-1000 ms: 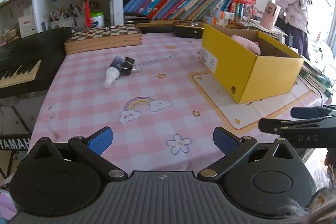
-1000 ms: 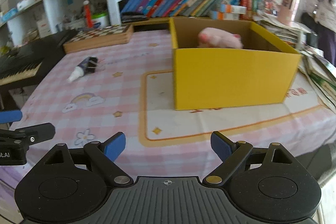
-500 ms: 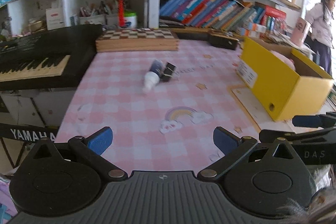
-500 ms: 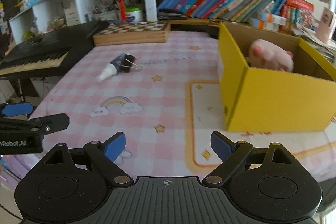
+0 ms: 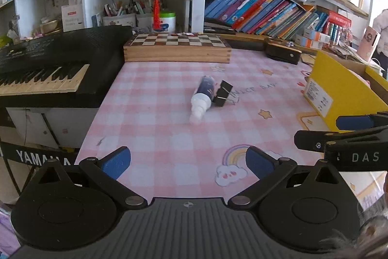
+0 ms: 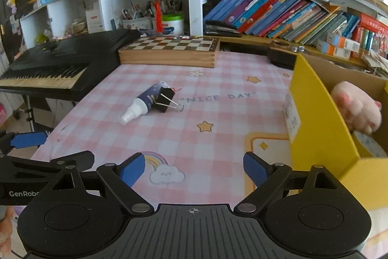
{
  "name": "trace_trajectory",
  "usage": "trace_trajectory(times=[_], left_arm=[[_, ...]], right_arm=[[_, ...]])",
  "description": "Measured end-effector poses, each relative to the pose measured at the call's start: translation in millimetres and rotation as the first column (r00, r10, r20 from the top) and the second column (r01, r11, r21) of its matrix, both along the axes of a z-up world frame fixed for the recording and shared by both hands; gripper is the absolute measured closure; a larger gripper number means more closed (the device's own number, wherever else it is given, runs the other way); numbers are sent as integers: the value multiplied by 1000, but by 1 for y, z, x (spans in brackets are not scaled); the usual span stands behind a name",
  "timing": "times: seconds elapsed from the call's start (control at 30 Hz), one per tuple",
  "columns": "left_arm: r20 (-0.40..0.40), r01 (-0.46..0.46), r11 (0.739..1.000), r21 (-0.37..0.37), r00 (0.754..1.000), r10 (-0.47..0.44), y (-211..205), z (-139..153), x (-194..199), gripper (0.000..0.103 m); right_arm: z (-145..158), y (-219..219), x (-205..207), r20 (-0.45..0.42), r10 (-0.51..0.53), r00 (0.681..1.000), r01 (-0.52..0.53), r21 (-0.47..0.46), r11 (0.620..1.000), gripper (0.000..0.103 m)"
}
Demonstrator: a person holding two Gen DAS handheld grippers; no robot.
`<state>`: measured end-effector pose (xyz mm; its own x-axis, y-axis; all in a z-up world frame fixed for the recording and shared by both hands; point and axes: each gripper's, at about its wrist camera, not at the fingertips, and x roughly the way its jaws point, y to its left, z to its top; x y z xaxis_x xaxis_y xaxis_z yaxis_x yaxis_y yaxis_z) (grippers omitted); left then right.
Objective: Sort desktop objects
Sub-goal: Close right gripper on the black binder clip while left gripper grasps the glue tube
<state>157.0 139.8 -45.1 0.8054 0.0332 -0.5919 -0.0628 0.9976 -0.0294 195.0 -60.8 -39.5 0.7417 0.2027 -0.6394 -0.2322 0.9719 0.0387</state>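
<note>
A small blue spray bottle with a white nozzle [image 5: 203,97] lies on the pink checked tablecloth, and a black binder clip [image 5: 222,96] touches its right side. Both also show in the right wrist view, the bottle [image 6: 143,105] and the clip [image 6: 166,99]. A yellow cardboard box [image 6: 322,123] at the right holds a pink plush toy [image 6: 358,111] and a tape roll [image 6: 371,145]. My left gripper [image 5: 188,162] is open and empty, short of the bottle. My right gripper [image 6: 194,168] is open and empty, beside the box.
A wooden chessboard box [image 5: 177,47] lies at the table's back. A black keyboard [image 5: 48,69] stands off the left edge. A black case [image 5: 282,54] sits at the back right. Bookshelves fill the wall behind. The table's left edge [image 5: 94,118] drops off.
Both grippers have swung left and moved forward toward the bottle and clip. The yellow box has shifted to the right edge of both views. Both stay open.
</note>
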Motion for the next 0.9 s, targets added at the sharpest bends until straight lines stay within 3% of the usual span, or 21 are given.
trace_trajectory(times=[0.5,0.9], left_arm=[[-2,25,999,32,1000,-25,13,-6,42,1],[3,55,997,57,998,-56,12,-7,59,1]], right_arm=[[-2,22,70,23,53,998,-53,12,999,12],[-14,34,110,-19,124,992,-123,69,990,13]])
